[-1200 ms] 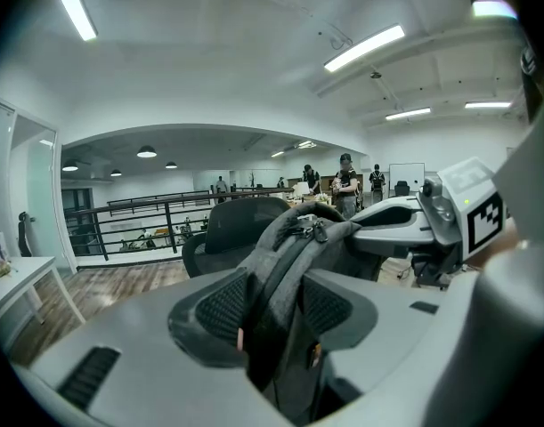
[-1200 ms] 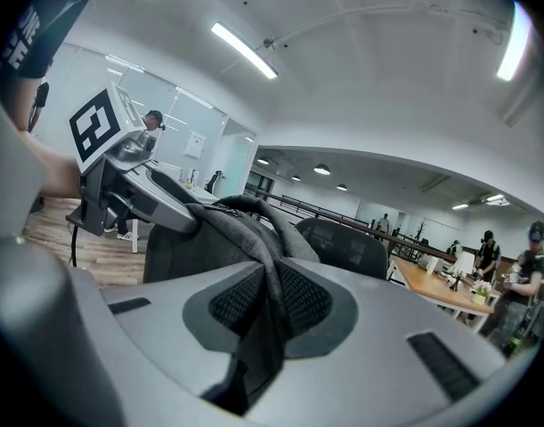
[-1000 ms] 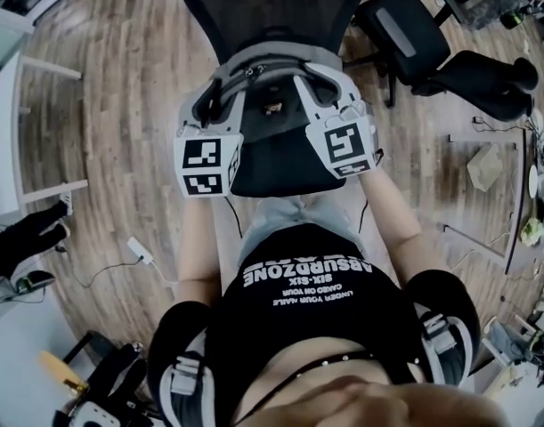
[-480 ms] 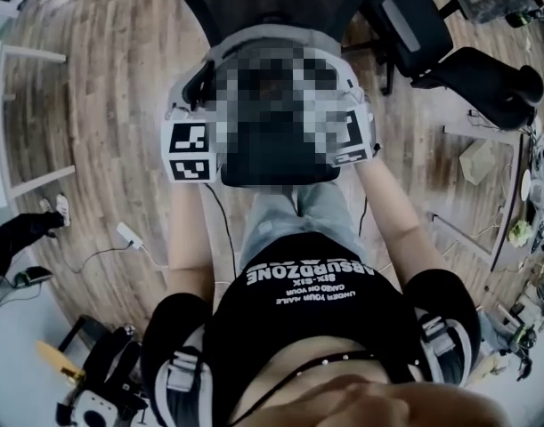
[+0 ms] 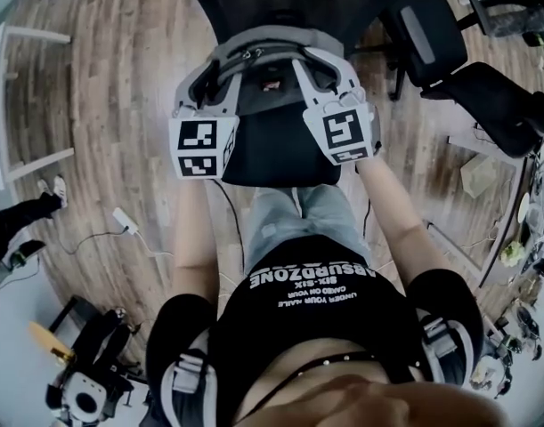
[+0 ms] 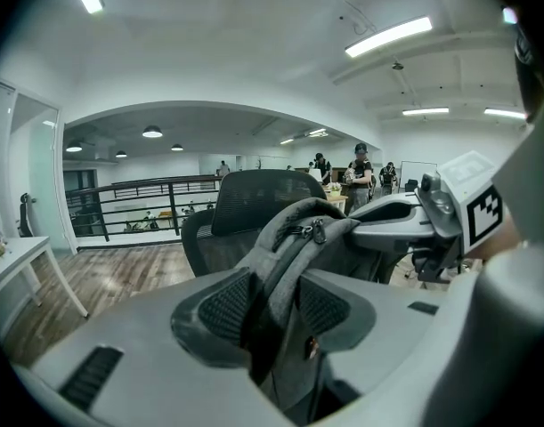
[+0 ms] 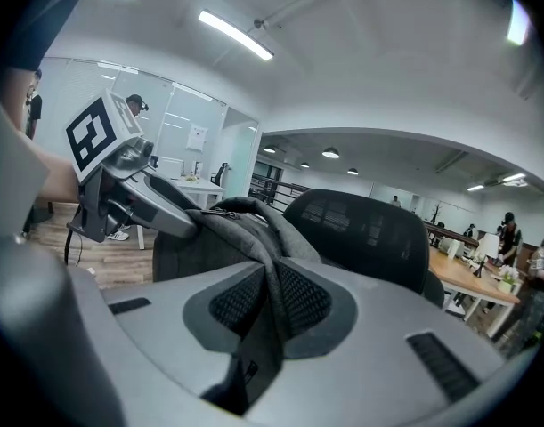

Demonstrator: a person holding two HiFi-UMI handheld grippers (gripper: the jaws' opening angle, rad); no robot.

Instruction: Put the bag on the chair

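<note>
A grey bag (image 5: 270, 46) hangs over the seat of a black mesh office chair (image 5: 276, 165), its zipped top (image 6: 300, 231) towards the chair back (image 6: 254, 194). My left gripper (image 5: 220, 80) has the bag's left edge between its pads, and its jaws are closing on the fabric (image 6: 276, 302). My right gripper (image 5: 309, 68) is shut on the bag's right edge, with grey fabric (image 7: 245, 216) pinched between its pads (image 7: 270, 302). The bag's bottom is hidden behind the grippers.
Two more black chairs (image 5: 423, 34) (image 5: 503, 105) stand to the right. A white table (image 5: 4, 78) is at the left. A power adapter with a cable (image 5: 125, 221) lies on the wood floor, and equipment (image 5: 85, 385) sits at lower left. The person's legs are right before the seat.
Both grippers have kept their hold and carried the bag slightly farther in over the seat. The head view has shifted a little.
</note>
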